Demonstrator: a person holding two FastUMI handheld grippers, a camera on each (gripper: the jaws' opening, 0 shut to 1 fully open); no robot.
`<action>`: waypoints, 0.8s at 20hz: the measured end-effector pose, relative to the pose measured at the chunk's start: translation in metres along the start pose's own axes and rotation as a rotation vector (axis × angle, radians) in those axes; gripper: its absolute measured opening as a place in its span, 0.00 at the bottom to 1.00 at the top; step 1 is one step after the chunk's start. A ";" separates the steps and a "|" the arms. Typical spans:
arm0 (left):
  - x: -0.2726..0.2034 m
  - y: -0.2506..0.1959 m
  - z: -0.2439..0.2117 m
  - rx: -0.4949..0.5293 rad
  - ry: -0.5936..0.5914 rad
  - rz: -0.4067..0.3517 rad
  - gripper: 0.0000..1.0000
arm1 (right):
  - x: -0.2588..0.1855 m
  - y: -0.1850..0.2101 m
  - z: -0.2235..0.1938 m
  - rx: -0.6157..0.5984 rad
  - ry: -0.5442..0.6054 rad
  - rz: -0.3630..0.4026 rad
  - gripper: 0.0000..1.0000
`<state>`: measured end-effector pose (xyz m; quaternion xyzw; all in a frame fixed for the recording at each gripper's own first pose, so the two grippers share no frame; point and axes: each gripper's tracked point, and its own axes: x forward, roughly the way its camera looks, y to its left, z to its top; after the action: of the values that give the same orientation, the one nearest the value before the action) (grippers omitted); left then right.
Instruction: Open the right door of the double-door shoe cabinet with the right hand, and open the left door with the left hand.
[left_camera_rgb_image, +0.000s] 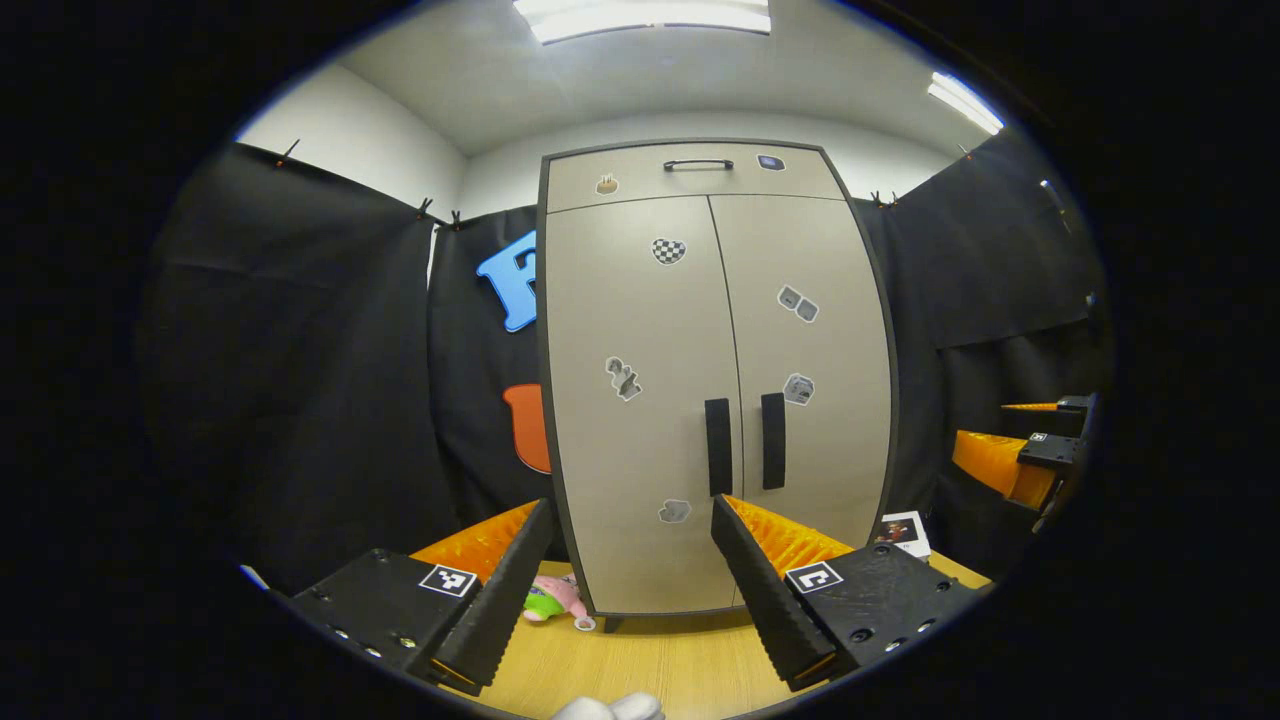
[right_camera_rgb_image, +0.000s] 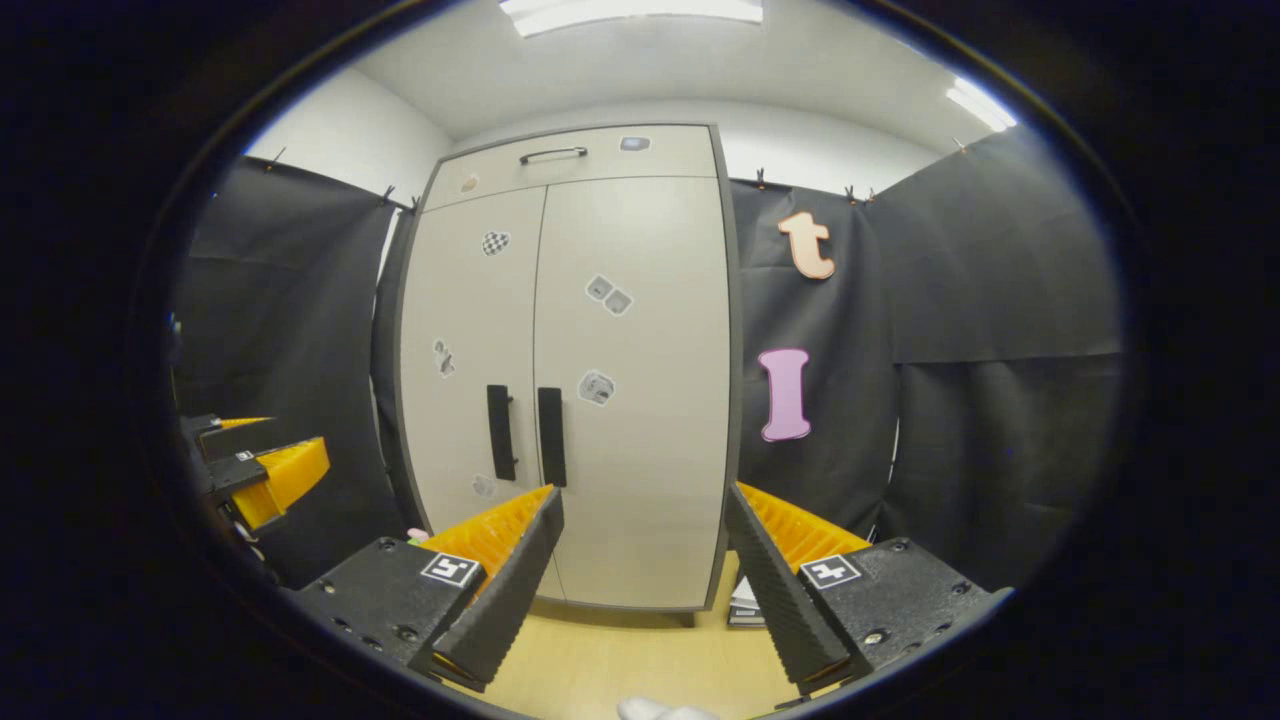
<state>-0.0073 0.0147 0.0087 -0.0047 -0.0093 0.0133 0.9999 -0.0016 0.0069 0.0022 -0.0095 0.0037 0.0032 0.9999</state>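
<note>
A tall beige double-door shoe cabinet (left_camera_rgb_image: 715, 380) (right_camera_rgb_image: 570, 370) stands ahead with both doors closed. Two black vertical handles sit side by side at the middle seam: the left door handle (left_camera_rgb_image: 718, 447) (right_camera_rgb_image: 500, 432) and the right door handle (left_camera_rgb_image: 773, 440) (right_camera_rgb_image: 551, 436). My left gripper (left_camera_rgb_image: 632, 520) is open, short of the cabinet, with its fingers framing the lower left door. My right gripper (right_camera_rgb_image: 642, 512) is open too, held in front of the lower right door, apart from it. The right gripper (left_camera_rgb_image: 1030, 450) also appears far right in the left gripper view, and the left gripper (right_camera_rgb_image: 260, 465) far left in the right gripper view.
A drawer with a black handle (left_camera_rgb_image: 697, 164) tops the cabinet. A pink and green plush toy (left_camera_rgb_image: 555, 598) lies on the wooden floor by the cabinet's left foot. A small box (left_camera_rgb_image: 905, 531) and stacked booklets (right_camera_rgb_image: 745, 603) lie at its right foot. Black cloth walls surround the booth.
</note>
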 end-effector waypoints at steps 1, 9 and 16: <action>-0.001 0.000 0.000 0.001 0.000 0.002 0.96 | 0.000 0.000 0.000 -0.001 0.001 0.001 1.00; -0.010 0.010 -0.004 0.007 0.013 0.025 0.96 | 0.027 0.017 -0.012 -0.010 0.032 0.018 1.00; -0.038 0.038 -0.020 0.036 0.052 0.091 0.96 | 0.092 0.056 -0.028 -0.045 0.058 0.051 1.00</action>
<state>-0.0462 0.0518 -0.0125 0.0128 0.0170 0.0590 0.9980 0.0894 0.0629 -0.0279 -0.0318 0.0326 0.0287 0.9985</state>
